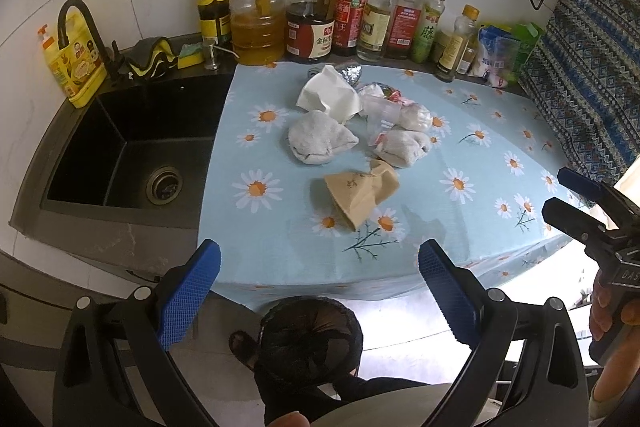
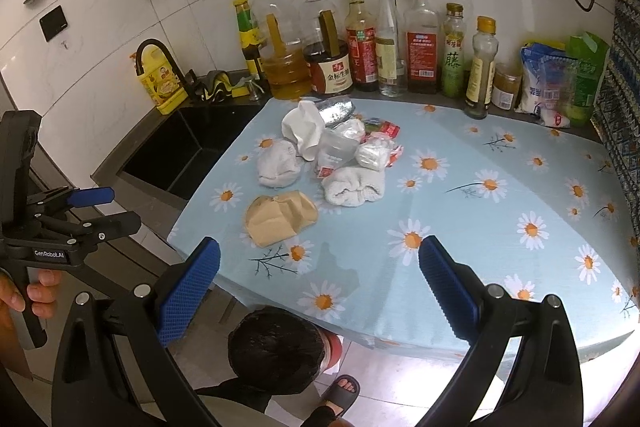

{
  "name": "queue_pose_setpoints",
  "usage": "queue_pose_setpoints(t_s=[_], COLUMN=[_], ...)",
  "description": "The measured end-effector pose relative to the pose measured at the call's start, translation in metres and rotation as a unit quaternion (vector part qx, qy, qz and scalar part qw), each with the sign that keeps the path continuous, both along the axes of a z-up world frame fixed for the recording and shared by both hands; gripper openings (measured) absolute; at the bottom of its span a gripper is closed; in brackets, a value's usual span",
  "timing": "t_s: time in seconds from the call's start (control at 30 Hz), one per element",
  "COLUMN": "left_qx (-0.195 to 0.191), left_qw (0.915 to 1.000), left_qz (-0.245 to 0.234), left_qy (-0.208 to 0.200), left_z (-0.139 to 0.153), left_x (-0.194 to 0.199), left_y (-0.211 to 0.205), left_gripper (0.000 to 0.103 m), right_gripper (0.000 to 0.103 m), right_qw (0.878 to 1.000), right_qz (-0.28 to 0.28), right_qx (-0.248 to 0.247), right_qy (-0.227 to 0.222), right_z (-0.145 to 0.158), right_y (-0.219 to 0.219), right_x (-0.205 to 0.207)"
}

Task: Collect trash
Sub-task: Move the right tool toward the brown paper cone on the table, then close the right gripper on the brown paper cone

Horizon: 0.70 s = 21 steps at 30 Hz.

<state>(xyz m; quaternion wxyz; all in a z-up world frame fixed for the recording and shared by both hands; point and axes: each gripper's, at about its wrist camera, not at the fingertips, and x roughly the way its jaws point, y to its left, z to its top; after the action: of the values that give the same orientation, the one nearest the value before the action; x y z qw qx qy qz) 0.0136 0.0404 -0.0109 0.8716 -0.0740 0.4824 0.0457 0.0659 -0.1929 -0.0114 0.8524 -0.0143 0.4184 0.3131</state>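
Note:
A heap of trash lies mid-counter on the daisy cloth [image 1: 460, 227]: a crumpled brown paper bag [image 1: 358, 193] [image 2: 280, 217] nearest me, white tissue wads [image 1: 318, 143] [image 2: 354, 189], a clear plastic cup [image 1: 380, 111] [image 2: 334, 151], a white napkin [image 1: 330, 95], foil [image 2: 336, 111] and red wrappers [image 2: 384, 129]. A bin lined with a black bag [image 1: 310, 341] [image 2: 276, 345] stands on the floor below the counter edge. My left gripper [image 1: 320, 291] is open and empty above the bin; it also shows in the right wrist view [image 2: 120, 207]. My right gripper [image 2: 320, 287] is open and empty; it shows in the left wrist view [image 1: 554, 193].
A black sink [image 1: 132, 155] with a faucet [image 1: 80, 23] is left of the cloth. Several oil and sauce bottles [image 1: 316, 11] line the back wall, with bags [image 2: 556, 83] at the right. A patterned curtain [image 1: 592, 67] hangs at the right. A sandalled foot [image 2: 340, 393] stands by the bin.

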Motion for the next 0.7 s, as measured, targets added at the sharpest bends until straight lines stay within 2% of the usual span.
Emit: queue_pose_setpoints(t_s=[0.23, 0.43, 0.7], left_qx=[-0.004, -0.010, -0.031], left_qw=[0.9999, 0.9992, 0.9962], left_qz=[0.000, 0.013, 0.038], left_qy=[0.014, 0.038, 0.073], left_z=[-0.008, -0.023, -0.050], left_x=[0.006, 0.013, 0.015], left_y=[0.030, 0.056, 0.101], left_gripper=[0.096, 0.096, 0.096], right_gripper=[0.099, 0.099, 0.099], right_qw=[1.000, 0.998, 0.994], right_qz=[0.010, 0.022, 0.048], right_qx=[-0.001, -0.010, -0.057], right_qy=[0.019, 0.052, 0.083], right_z=[-0.010, -0.038, -0.077], right_y=[0.031, 0.063, 0.120], right_x=[0.008, 0.024, 0.041])
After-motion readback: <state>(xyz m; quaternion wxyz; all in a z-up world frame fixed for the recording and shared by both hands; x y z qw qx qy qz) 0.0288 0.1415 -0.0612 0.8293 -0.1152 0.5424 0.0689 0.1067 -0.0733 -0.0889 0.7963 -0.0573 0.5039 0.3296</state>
